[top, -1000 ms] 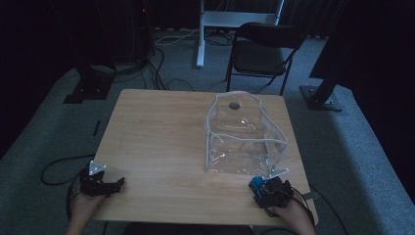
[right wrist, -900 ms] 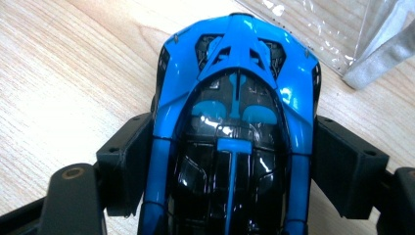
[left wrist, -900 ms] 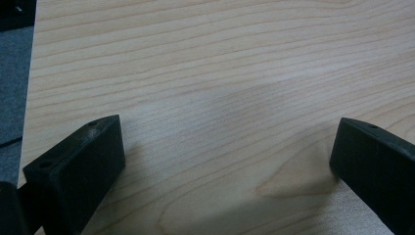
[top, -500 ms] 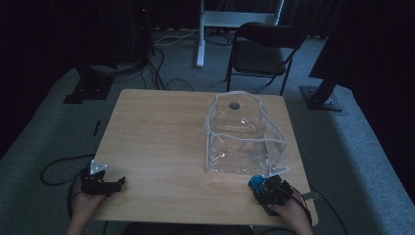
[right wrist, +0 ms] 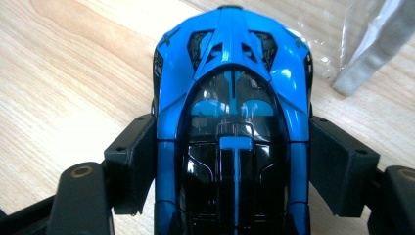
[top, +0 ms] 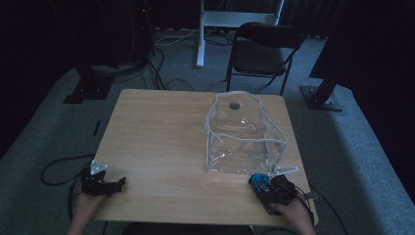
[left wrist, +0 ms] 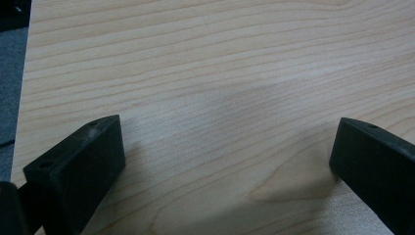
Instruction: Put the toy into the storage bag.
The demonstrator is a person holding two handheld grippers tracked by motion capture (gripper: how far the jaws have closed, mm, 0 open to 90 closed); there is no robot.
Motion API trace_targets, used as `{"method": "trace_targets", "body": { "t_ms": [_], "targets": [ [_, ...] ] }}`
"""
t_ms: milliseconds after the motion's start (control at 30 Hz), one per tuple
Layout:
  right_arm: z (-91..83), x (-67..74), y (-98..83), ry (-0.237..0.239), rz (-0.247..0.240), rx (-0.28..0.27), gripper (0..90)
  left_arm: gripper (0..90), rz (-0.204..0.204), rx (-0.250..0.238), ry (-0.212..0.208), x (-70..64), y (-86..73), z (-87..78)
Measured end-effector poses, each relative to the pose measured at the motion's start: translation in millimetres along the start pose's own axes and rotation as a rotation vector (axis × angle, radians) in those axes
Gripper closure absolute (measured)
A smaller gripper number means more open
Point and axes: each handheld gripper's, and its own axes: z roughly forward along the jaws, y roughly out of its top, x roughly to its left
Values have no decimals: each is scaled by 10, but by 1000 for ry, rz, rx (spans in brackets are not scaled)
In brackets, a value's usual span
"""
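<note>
A blue and black toy car (right wrist: 234, 122) sits between the jaws of my right gripper (right wrist: 234, 161), which is shut on its sides. In the high view that car (top: 259, 182) is at the table's front right, just before a clear plastic zip bag (top: 243, 134) that stands open-topped. My right gripper (top: 275, 190) is held by a hand at the front edge. My left gripper (top: 102, 181) rests at the front left corner. Its jaws are spread wide over bare wood in the left gripper view (left wrist: 230, 161), with nothing between them.
The wooden table (top: 156, 127) has its left edge near my left gripper. A strip of the bag's grey edge (right wrist: 372, 54) lies right of the car. A folding chair (top: 262, 51) stands beyond the table, with stands and cables on the carpet.
My right gripper has slid a little to the left along the front edge with the car in it. The left gripper has stayed put.
</note>
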Motion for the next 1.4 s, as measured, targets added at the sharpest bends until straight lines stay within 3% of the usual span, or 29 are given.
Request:
{"method": "trace_targets", "body": {
  "t_ms": [333, 467, 700, 933, 1400],
  "targets": [
    [-87, -7, 0, 32, 17, -24, 261, 4, 8, 1, -6, 7, 8, 5],
    [-221, -34, 35, 63, 24, -72, 261, 4, 12, 0, -10, 8, 9, 7],
    [-381, -56, 78, 53, 40, -145, 262, 4, 14, 0, -12, 9, 9, 8],
    [-545, -19, 149, 62, 16, -187, 261, 4, 14, 0, -12, 9, 9, 8],
    [-1059, -13, 351, 51, -26, -333, 261, 4, 13, 0, -13, 9, 9, 8]
  ]
}}
